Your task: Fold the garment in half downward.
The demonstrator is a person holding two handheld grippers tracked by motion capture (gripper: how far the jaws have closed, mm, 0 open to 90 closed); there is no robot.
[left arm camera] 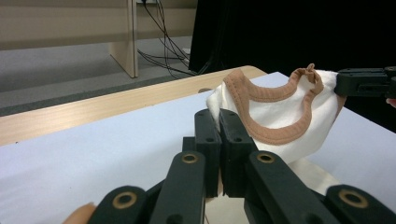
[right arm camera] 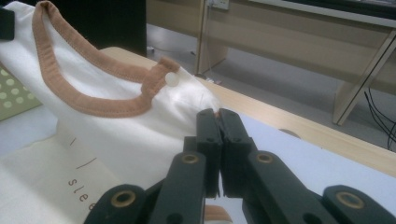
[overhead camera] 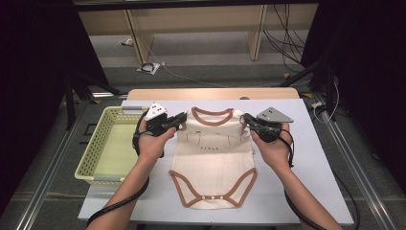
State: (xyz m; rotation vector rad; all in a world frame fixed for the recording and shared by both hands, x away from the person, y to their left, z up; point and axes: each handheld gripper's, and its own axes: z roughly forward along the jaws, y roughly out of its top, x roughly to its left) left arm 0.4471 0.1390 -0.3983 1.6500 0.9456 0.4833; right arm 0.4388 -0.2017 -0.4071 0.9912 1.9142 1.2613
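Note:
A cream baby bodysuit (overhead camera: 213, 165) with brown trim lies flat on the pale table, neck away from me and snap crotch toward me. My left gripper (overhead camera: 182, 120) is shut on its left shoulder and my right gripper (overhead camera: 245, 120) is shut on its right shoulder. In the left gripper view the black jaws (left arm camera: 219, 116) pinch the white fabric, and the brown collar (left arm camera: 275, 133) stands raised off the table. The right gripper view has its jaws (right arm camera: 217, 114) closed on the cloth beside a small snap button (right arm camera: 173, 79). Printed letters (right arm camera: 79, 186) run across the chest.
A pale yellow-green mesh basket (overhead camera: 91, 153) sits at the table's left edge, close to my left forearm. A wooden strip (overhead camera: 210, 93) borders the far side. Beyond it are floor cables (overhead camera: 153, 67) and desk legs. Bare table surface (overhead camera: 311, 158) lies right of the garment.

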